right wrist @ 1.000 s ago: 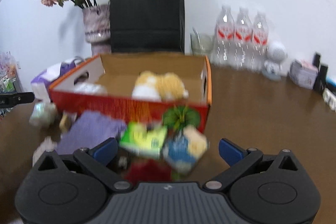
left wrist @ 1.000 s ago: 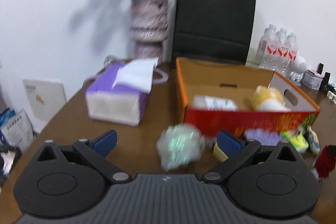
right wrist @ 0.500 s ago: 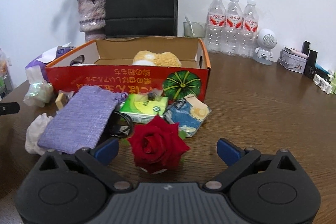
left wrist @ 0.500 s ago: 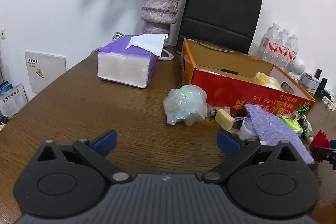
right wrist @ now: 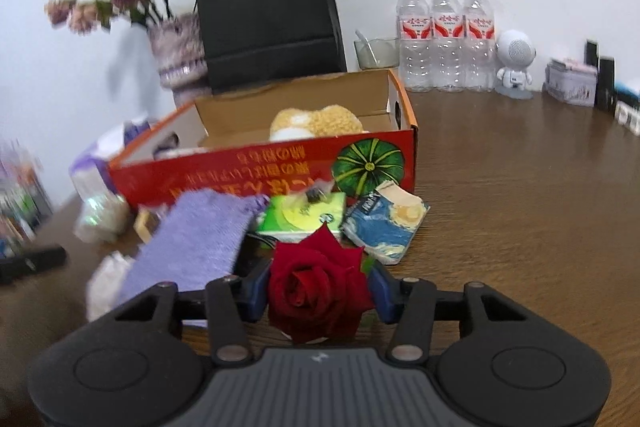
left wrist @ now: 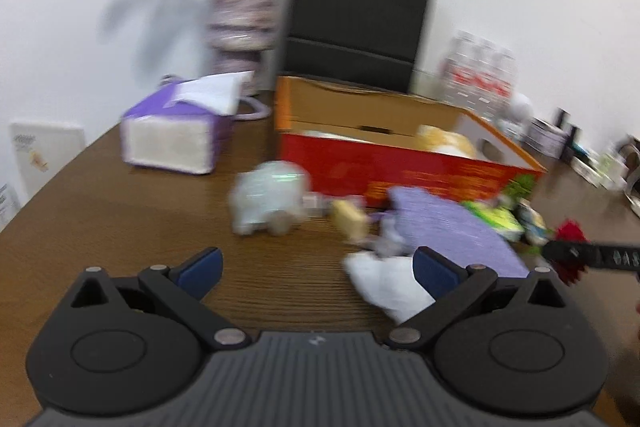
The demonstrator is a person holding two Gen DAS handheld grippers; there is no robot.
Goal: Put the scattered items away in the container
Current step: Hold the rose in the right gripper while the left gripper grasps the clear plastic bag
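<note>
Closed in on the red rose [right wrist: 318, 283] within the last half second, the right gripper [right wrist: 320, 293], its blue pads pressed against either side of the bloom after standing wide around it. Swung to the right over the same stretch, the left gripper [left wrist: 316, 265], jaws spread wide with nothing between them, a crumpled white tissue [left wrist: 386, 287] just ahead of its right pad and partly behind it.

Seen from the right wrist: a purple knitted pouch [right wrist: 192, 247] just left of the rose, a green tissue packet [right wrist: 302, 217] and a blue-and-yellow packet [right wrist: 386, 227] just beyond it, all resting on the brown wooden table [right wrist: 520, 207]. Farther on, the red-and-orange cardboard box [right wrist: 280, 171], open at the top, with a yellow-and-white plush toy [right wrist: 316, 123] inside. Left of the pouch, an iridescent wrapped lump [right wrist: 102, 219] and a small tan block [right wrist: 144, 223], both blurred.

Along the far wall: a vase of dried flowers [right wrist: 176, 51], a black paper bag [right wrist: 268, 15], a glass cup [right wrist: 376, 53], three water bottles [right wrist: 446, 35] and a small white robot figure [right wrist: 516, 63]. From the left wrist, heavily blurred, a purple tissue box [left wrist: 176, 131] to the far left of the cardboard box.
</note>
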